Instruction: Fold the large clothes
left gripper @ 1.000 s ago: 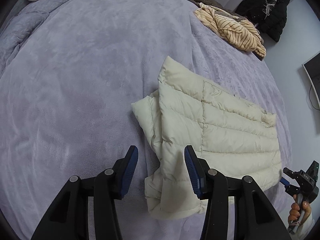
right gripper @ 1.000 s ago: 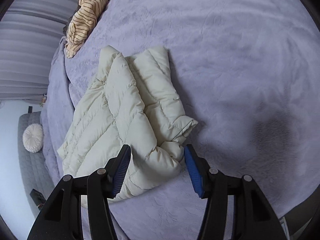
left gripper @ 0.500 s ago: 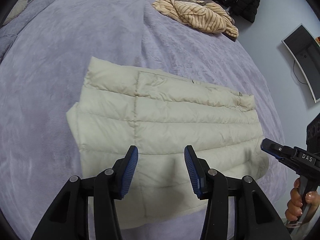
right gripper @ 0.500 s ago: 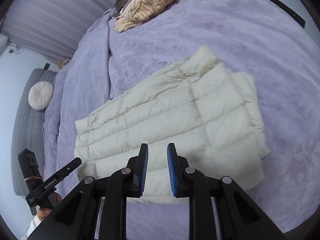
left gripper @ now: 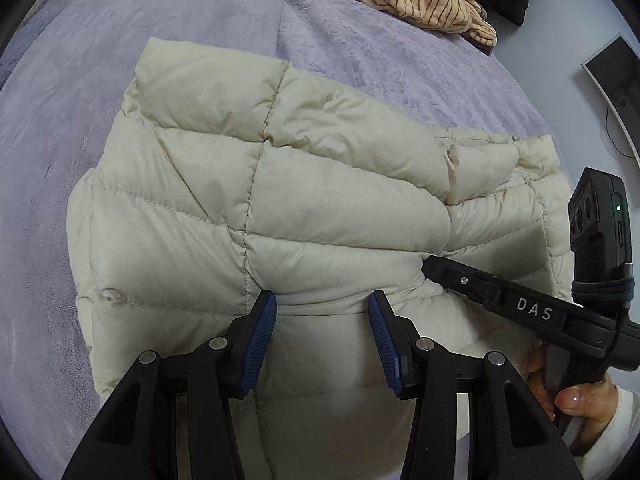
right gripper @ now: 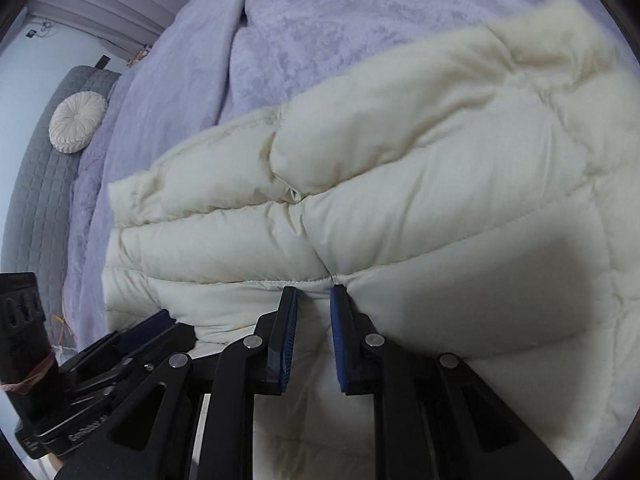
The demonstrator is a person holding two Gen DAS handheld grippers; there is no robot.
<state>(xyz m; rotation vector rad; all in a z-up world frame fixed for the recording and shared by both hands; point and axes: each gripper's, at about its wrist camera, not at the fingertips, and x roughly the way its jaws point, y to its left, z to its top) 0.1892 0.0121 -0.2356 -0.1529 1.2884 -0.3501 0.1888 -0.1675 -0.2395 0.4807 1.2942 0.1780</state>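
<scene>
One cream puffer jacket (left gripper: pixel 328 208), left gripper (left gripper: pixel 322 300) half-open over it, right gripper (right gripper: pixel 313 292) closing onto it.

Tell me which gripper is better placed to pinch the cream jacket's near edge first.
Right, probably. The right gripper has its narrow jaws closing at a seam of the puffer jacket, while the left gripper stands wider open over it.

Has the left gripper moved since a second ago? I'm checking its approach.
Yes. The left gripper has closed in on the cream quilted puffer jacket, which now hides more of the lilac plush bedspread.
</scene>
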